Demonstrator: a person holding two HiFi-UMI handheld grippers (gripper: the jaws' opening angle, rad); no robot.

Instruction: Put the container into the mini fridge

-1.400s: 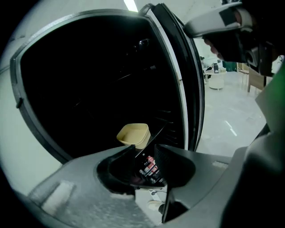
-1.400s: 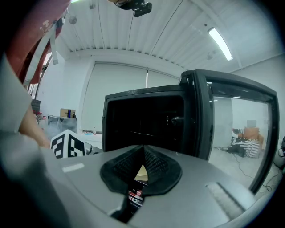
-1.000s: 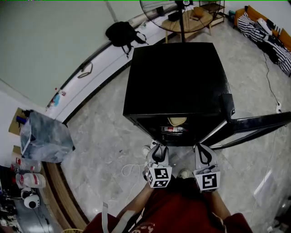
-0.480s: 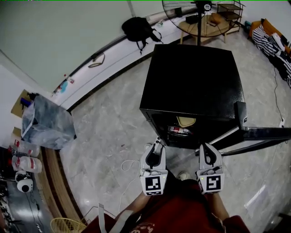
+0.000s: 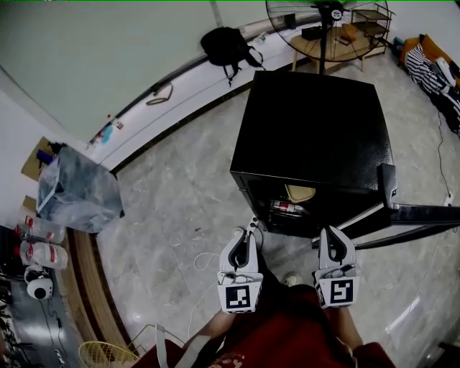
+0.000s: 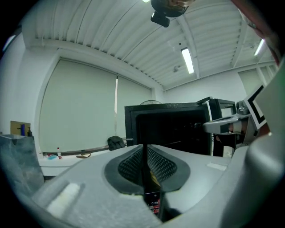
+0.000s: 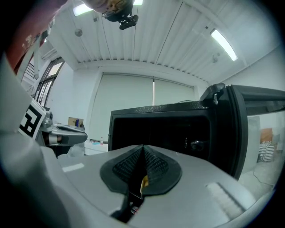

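The black mini fridge stands with its door swung open to the right. On its shelves sit a beige container and, below it, a red-labelled item. My left gripper hovers just in front of the opening at its lower left; its jaws are closing, and in the left gripper view the pads meet with nothing between them. My right gripper is level with it near the door's hinge side, and it is shut and empty in its own view. Both face the fridge.
A fan on a stand and a round wooden table are behind the fridge. A black backpack leans on the wall ledge. A grey bag stands at the left, and a white cable lies on the marble floor.
The left gripper's jaws have come together from wide open. Both grippers have drawn back a little from the fridge opening, and the head view has shifted so the fridge sits further right.
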